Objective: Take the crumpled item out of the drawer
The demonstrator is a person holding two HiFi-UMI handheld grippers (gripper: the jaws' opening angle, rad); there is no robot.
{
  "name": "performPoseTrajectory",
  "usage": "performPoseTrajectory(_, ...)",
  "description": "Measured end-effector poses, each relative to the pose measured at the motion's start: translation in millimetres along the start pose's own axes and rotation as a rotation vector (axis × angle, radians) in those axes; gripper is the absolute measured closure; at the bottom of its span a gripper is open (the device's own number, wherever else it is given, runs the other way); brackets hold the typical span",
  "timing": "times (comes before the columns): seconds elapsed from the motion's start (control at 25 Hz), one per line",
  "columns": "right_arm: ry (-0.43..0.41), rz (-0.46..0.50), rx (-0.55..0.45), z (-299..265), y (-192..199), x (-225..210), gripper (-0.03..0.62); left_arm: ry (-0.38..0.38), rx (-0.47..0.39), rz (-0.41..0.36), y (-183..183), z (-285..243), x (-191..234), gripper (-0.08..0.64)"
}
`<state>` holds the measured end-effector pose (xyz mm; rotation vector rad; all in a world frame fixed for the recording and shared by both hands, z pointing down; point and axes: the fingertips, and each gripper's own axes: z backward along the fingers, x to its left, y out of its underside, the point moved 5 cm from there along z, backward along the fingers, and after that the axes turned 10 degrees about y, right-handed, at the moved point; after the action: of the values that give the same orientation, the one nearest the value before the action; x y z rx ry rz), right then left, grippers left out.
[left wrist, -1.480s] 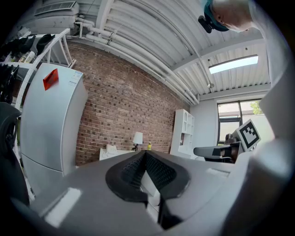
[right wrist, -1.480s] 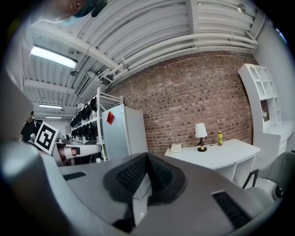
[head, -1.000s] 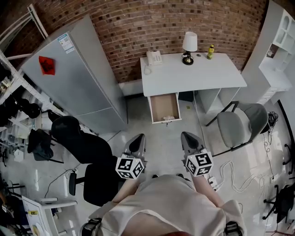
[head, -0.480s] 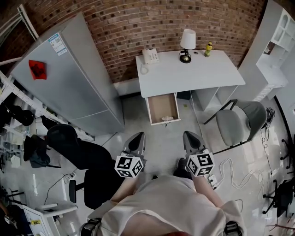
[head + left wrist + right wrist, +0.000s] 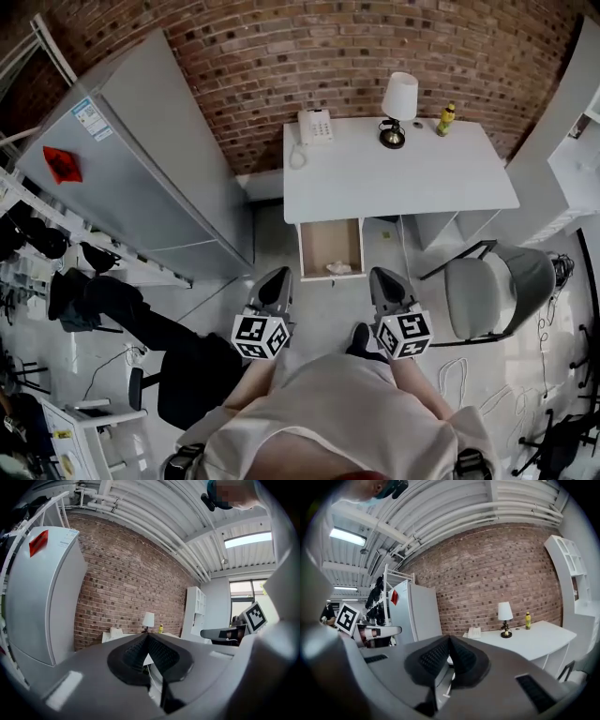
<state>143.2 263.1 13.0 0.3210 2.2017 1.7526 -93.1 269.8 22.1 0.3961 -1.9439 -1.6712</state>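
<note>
Your left gripper (image 5: pixel 276 281) and right gripper (image 5: pixel 382 279) are both closed with nothing between the jaws. You hold them side by side and nearly level ahead of you, likely because there is nothing to grasp until you are at the desk (image 5: pixel 394 178). Just beyond their tips the drawer (image 5: pixel 330 239) stands pulled out from under the desk's left front edge, open from above. The crumpled item (image 5: pixel 340 268), small and pale, lies at the drawer's front edge toward its right corner, the spot nearest you.
</note>
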Motion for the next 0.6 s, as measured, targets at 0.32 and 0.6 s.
performPoseTrajectory(0.32, -0.132, 0.07, 0.012, -68, -33, -80, 0.584, -0.063, -0.06, 0.034, -23, -107, -9, 0.552)
performPoseTrajectory(0.6, -0.106, 0.019, 0.001, -107, -42, -105, 0.584, -0.063, -0.047, 0.022, -29, -150, 15, 0.551)
